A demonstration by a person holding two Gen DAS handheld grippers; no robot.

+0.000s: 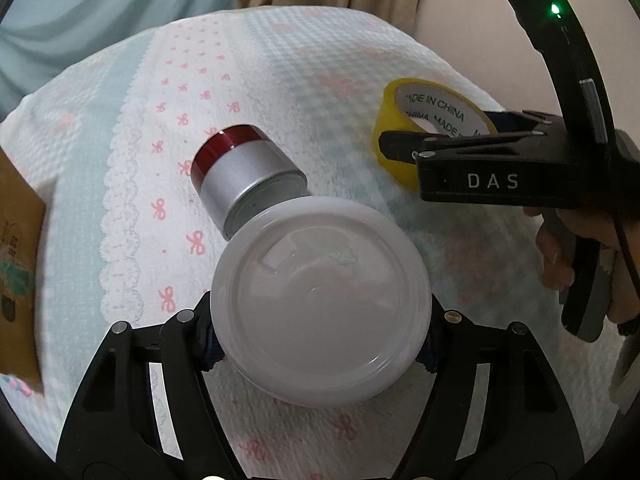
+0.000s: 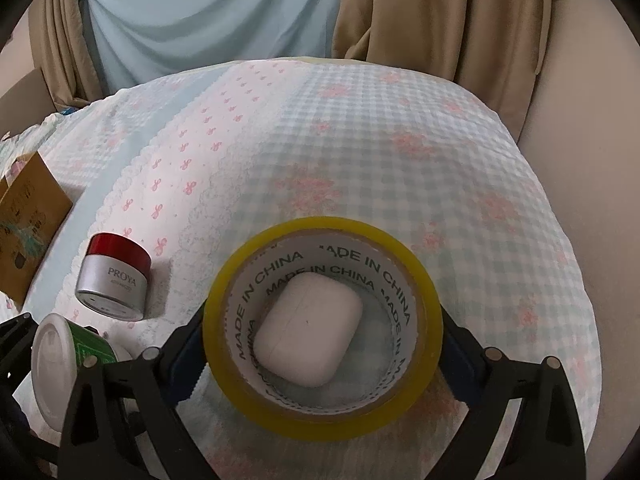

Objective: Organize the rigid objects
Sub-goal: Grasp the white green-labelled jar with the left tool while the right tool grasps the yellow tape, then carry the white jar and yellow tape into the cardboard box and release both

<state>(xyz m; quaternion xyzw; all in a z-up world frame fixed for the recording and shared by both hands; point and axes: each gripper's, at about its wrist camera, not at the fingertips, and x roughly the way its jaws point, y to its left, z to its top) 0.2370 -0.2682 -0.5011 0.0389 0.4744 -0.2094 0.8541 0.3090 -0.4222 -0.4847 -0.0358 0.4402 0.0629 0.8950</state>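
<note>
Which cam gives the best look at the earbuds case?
Right wrist. The white earbuds case lies in full view inside the ring of the yellow tape roll, which the right gripper clamps from both sides. In the left wrist view the tape roll stands side-on, its wall hiding the case entirely.

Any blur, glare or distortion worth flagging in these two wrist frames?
Left wrist: strong fisheye bending, the cardboard box at the left edge smeared by motion blur, soft reflections on the white lid, a green LED glowing on the right gripper. Right wrist: sharp, tape roll lettering readable, even soft light, faint shadows.
</note>
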